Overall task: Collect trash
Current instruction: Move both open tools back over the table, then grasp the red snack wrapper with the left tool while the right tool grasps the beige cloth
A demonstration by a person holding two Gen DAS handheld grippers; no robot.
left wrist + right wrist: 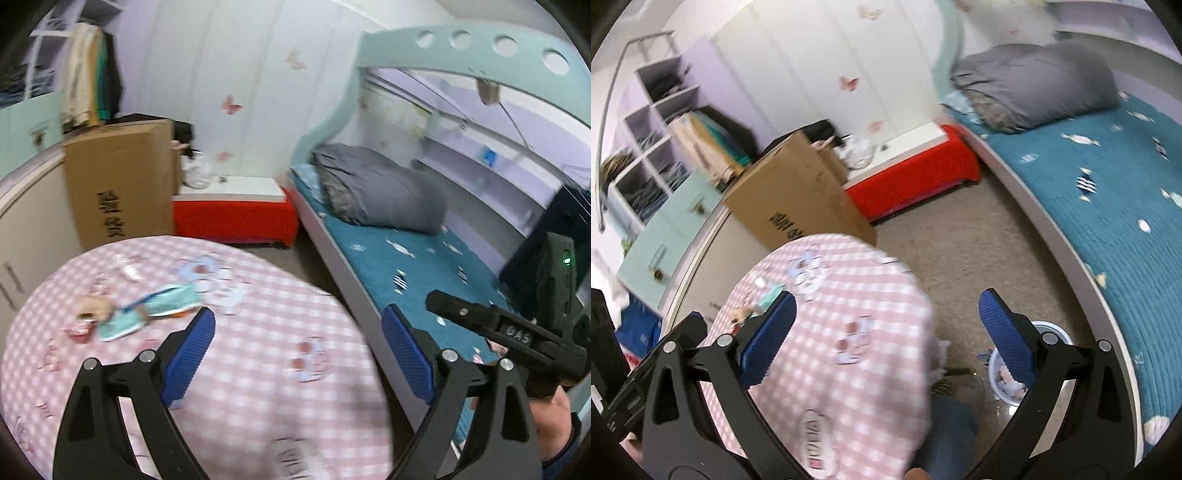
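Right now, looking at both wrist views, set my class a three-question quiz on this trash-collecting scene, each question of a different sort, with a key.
1. True or false: the left gripper already holds a wrapper.
2. Multiple choice: the wrappers lie on A) the bed, B) the pink checked table, C) the cardboard box.
3. Fill in: on the floor between table and bed stands a small white ____ with scraps inside.

Key: 1 false, both the left gripper and the right gripper have their jaws wide open and empty; 2 B; 3 bin.
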